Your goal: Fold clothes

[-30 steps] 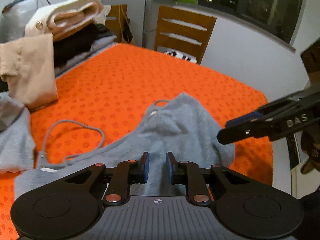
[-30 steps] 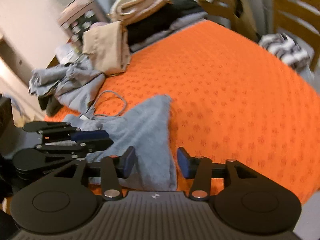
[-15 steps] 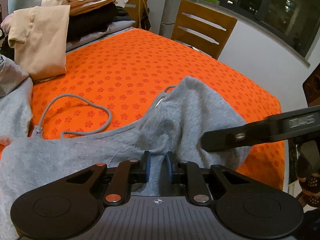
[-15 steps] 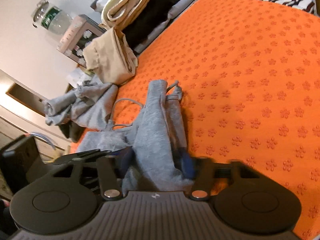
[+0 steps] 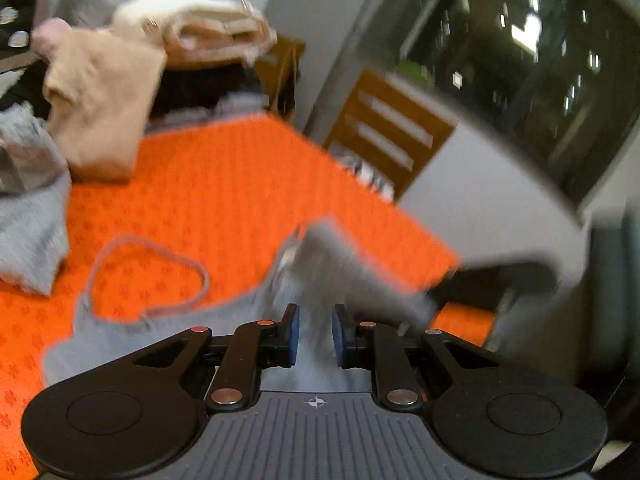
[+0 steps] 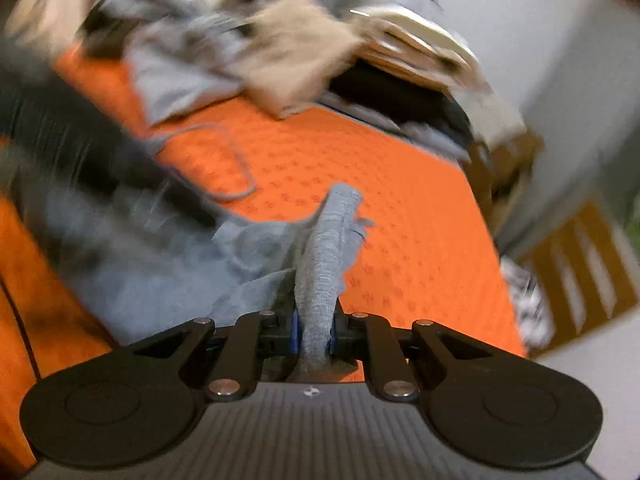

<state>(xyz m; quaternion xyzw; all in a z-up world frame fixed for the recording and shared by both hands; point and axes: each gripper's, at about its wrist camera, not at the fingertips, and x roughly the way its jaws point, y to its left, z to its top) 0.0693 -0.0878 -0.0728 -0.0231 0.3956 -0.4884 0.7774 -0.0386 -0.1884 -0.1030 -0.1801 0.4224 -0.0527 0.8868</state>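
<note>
A grey garment (image 6: 324,264) lies rumpled on the orange surface (image 6: 400,216), one bunched ridge lifted. The right hand-held gripper (image 6: 314,334) is closing, pads pinching that ridge. The left hand-held gripper (image 5: 314,334) stands narrow with grey cloth between its pads; the view is blurred.

Left claw (image 5: 313,336) pinching grey garment (image 5: 224,324), orange bedspread (image 5: 224,192), folded clothes pile (image 5: 192,40), wooden chair (image 5: 392,132)

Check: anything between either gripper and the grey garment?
Nothing visible. The right gripper is closing with a bunched fold of the grey garment already between its pads. The left gripper has the same cloth between its fingers, though blur hides the contact.
</note>
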